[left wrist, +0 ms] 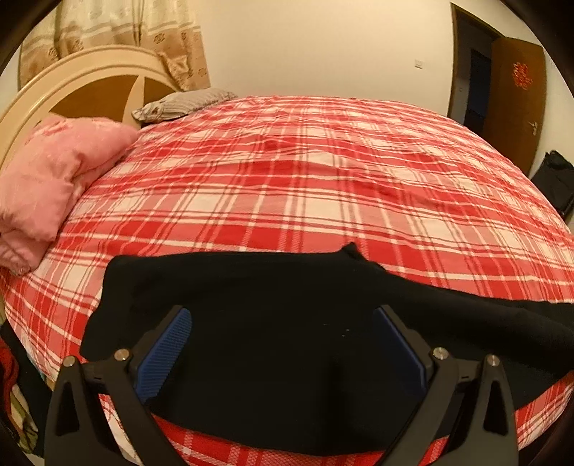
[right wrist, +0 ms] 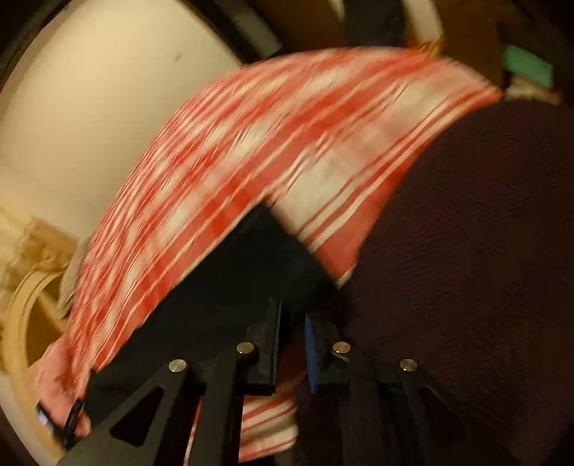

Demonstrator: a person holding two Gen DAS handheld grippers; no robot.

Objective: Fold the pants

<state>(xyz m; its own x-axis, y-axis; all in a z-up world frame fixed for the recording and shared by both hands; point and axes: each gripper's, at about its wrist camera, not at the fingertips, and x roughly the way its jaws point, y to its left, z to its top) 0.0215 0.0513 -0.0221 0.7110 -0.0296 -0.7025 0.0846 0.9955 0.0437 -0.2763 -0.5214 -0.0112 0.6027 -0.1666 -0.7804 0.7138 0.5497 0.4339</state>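
Observation:
Black pants [left wrist: 251,286] lie across the near edge of the bed, which has a red plaid sheet [left wrist: 305,172]. One leg runs off toward the right [left wrist: 520,322]. My left gripper [left wrist: 281,312] hovers just over the pants, open, with its blue pads [left wrist: 168,347] wide apart and nothing between them. The right wrist view is blurred and tilted. There my right gripper [right wrist: 292,322] has its fingers nearly together on a fold of the dark pants cloth [right wrist: 466,251], which hangs large and close on the right over the plaid sheet [right wrist: 251,150].
A pink blanket [left wrist: 46,179] is heaped at the left by the cream headboard [left wrist: 71,82]. A grey pillow [left wrist: 183,102] lies at the far left corner. A curtain [left wrist: 125,32] hangs behind, a wooden door [left wrist: 516,100] stands at the right, and a black bag [left wrist: 554,175] sits beside the bed.

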